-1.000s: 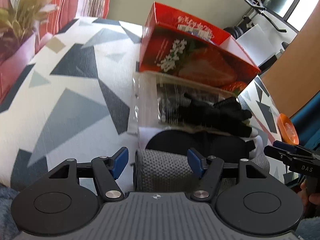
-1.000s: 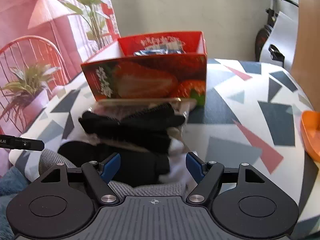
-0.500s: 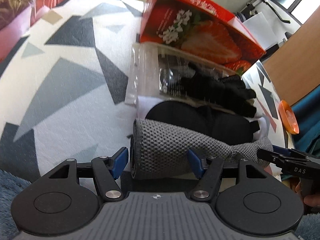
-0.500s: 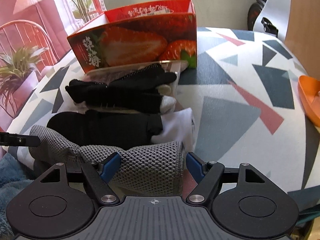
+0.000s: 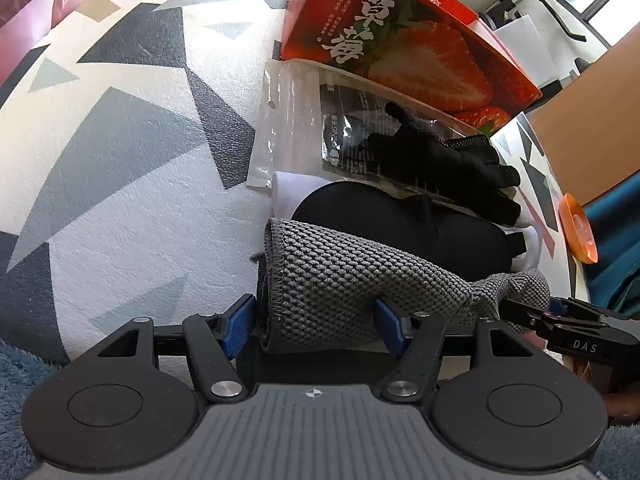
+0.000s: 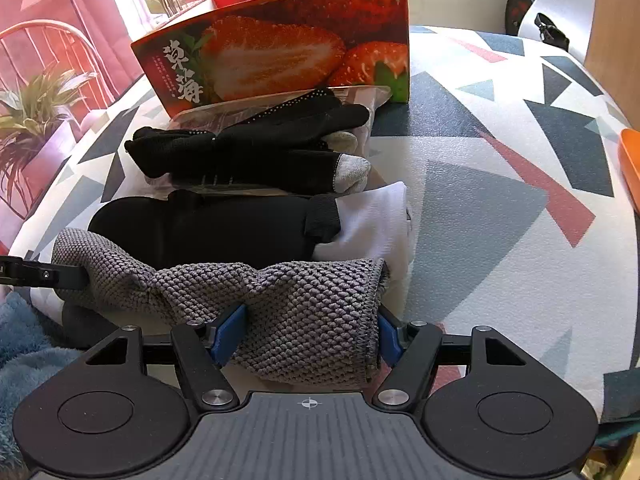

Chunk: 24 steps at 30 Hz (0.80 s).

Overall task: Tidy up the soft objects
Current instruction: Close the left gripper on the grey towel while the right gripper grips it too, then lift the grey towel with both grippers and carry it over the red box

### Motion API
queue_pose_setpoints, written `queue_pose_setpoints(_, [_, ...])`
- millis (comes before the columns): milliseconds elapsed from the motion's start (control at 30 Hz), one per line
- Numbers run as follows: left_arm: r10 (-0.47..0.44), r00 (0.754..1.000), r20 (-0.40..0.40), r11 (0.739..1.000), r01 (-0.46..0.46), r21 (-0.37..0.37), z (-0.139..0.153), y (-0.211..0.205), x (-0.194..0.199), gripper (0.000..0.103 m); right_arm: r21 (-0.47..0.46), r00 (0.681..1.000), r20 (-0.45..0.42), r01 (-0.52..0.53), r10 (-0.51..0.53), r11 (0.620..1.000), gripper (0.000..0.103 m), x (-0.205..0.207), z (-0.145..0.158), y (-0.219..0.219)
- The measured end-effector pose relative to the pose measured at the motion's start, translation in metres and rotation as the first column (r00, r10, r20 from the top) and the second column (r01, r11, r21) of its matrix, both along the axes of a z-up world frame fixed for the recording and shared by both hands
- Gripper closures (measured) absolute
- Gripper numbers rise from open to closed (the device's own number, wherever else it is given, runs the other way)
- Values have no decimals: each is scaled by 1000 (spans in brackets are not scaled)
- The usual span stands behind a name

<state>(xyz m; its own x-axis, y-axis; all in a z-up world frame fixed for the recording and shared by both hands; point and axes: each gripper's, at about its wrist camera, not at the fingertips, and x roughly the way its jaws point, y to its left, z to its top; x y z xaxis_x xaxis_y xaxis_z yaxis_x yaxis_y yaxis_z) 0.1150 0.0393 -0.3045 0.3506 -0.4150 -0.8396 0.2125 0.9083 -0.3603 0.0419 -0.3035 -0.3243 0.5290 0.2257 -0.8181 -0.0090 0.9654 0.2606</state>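
Note:
A rolled grey knit cloth (image 5: 340, 280) (image 6: 304, 312) lies across the near edge of the patterned table. My left gripper (image 5: 314, 326) has both blue pads against the cloth's left end. My right gripper (image 6: 306, 336) grips the cloth's right end, and its jaws are closing on it. Each gripper's tip shows at the side of the other's view. Behind the cloth lie a black eye mask (image 6: 208, 228) on a white cloth (image 6: 372, 224), then black gloves (image 6: 256, 148) on a clear packet (image 5: 292, 136). An open red strawberry box (image 6: 280, 52) stands at the back.
An orange dish (image 5: 578, 228) sits at the table's right edge. Blue fluffy fabric (image 6: 24, 344) lies below the near edge on the left. A potted plant (image 6: 28, 120) and a red chair stand beyond the table's left side. A wooden panel rises at the right.
Both grippers sank and tilted downward with the grey cloth between their pads; more of the cloth now shows. The right pads have drawn closer together on it.

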Motion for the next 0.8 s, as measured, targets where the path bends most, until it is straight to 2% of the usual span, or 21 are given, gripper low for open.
queue_pose_setpoints(33, [-1, 1000, 4, 1000, 1, 1, 0, -1, 0, 38, 1, 1000, 0, 0, 0, 1000, 40, 0, 0, 0])
queue_pose_setpoints(167, [-18, 999, 27, 1000, 18, -12, 5, -2, -2, 52, -2, 1000, 9, -5, 5, 1000, 48, 0, 3, -1])
queue_pose_setpoints(267, [-33, 999, 40, 999, 34, -15, 7, -4, -3, 67, -3, 1000, 11, -5, 5, 1000, 55, -2, 3, 0])
queue_pose_setpoints(300, [-29, 999, 45, 999, 29, -17, 8, -4, -4, 75, -3, 1000, 11, -5, 5, 1000, 59, -3, 4, -1])
queue_pose_setpoints(367, [-6, 998, 55, 1000, 8, -30, 10, 0, -4, 80, -10, 1000, 21, -6, 6, 1000, 65, -4, 7, -1])
queue_pose_setpoints(433, [18, 997, 71, 998, -13, -62, 15, 6, -6, 88, -19, 999, 47, -15, 16, 1000, 77, -6, 16, -2])
queue_pose_setpoints(467, [28, 996, 83, 997, -21, -79, 18, 9, -6, 91, -23, 997, 69, -24, 26, 999, 79, -8, 22, -3])
queue_pose_setpoints(633, [41, 984, 171, 994, -23, -104, 40, 11, -10, 92, 3, 984, 175, -34, 33, 999, 85, -11, 53, -13])
queue_pose_setpoints(800, [40, 969, 244, 993, -10, -120, 63, 9, -7, 92, 21, 968, 249, -30, 24, 999, 85, -1, 74, -20])
